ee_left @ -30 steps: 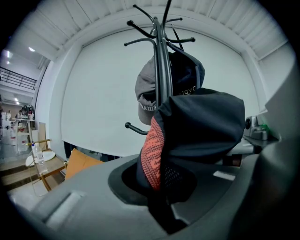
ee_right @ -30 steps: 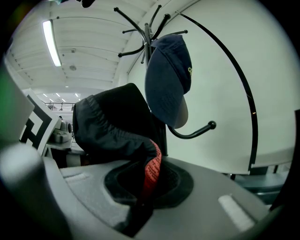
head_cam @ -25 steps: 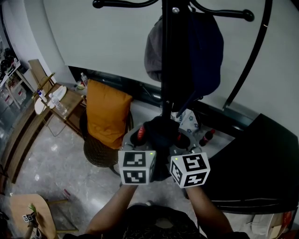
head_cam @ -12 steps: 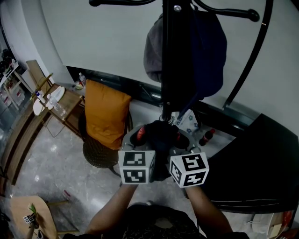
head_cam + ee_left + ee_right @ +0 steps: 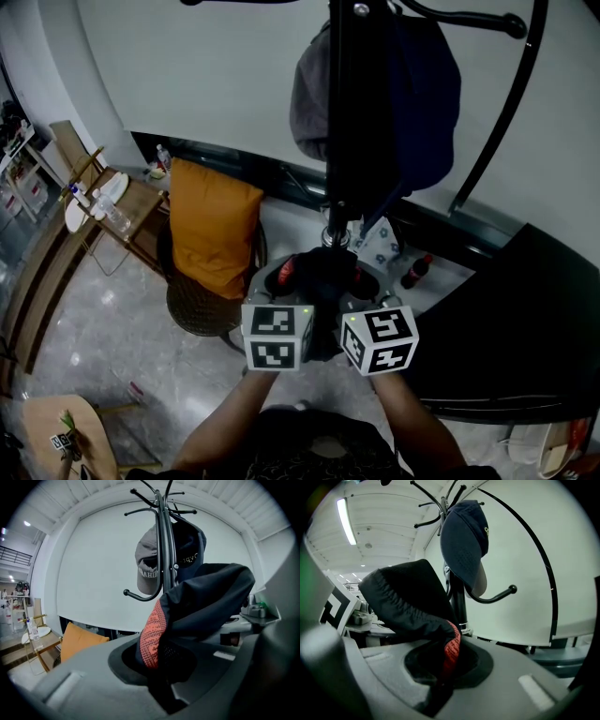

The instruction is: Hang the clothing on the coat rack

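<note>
**Dark garment held up between both grippers, just below the coat rack**

The coat rack (image 5: 342, 112) is sitting slightly further right and higher in the head view than a second ago. Its top arms are now slipping off the upper edge, while the two grippers are barely shifting.

The garment (image 5: 323, 272) is showing only as a black bunched mass, and its kind cannot be told. Its lower part is hiding behind the marker cubes. An orange-red knitted patch (image 5: 152, 634) is peeking out at the jaws.

The left gripper (image 5: 159, 667) is pinching the fabric with its jaws closed tight on it. The right gripper (image 5: 440, 667) is clamping the other end the same way. The garment's long axis is running side to side between them, arching upward in the middle toward the rack's pole.

A grey cap (image 5: 305, 94) and a dark blue cap (image 5: 422, 94) are hanging on the rack above, partly masking each other behind the pole.
</note>
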`<state>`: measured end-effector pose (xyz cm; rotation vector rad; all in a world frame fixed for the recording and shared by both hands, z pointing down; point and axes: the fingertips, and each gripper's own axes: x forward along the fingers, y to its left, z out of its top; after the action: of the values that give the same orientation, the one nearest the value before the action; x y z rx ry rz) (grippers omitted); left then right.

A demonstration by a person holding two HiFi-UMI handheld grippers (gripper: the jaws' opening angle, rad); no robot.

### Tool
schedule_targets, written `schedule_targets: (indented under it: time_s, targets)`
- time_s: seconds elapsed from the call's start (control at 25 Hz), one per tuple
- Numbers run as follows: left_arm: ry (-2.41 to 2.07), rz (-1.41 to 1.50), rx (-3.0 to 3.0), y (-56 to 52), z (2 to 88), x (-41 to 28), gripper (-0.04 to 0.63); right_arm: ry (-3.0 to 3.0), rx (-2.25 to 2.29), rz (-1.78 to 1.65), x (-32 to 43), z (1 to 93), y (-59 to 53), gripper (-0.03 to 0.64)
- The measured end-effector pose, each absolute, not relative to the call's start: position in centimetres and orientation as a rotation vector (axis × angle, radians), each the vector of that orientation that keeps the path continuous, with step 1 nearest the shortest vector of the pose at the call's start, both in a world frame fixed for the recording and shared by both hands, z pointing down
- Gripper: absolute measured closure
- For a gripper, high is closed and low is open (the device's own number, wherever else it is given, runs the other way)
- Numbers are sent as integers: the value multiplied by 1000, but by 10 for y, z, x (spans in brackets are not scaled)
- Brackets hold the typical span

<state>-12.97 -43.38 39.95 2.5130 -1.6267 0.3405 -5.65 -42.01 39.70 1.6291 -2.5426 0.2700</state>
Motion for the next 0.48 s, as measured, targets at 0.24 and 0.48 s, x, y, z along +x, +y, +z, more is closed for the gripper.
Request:
schedule_targets:
  time_s: [0.24,0.48]
  targets:
    - [-1598,354,2518,-427,410,-129,569,-2529,1640,295,-57,406,-416,591]
    - [-1571,376,2526,-420,418,-130,569,-2500,1662,305,-56,413,-409,591]
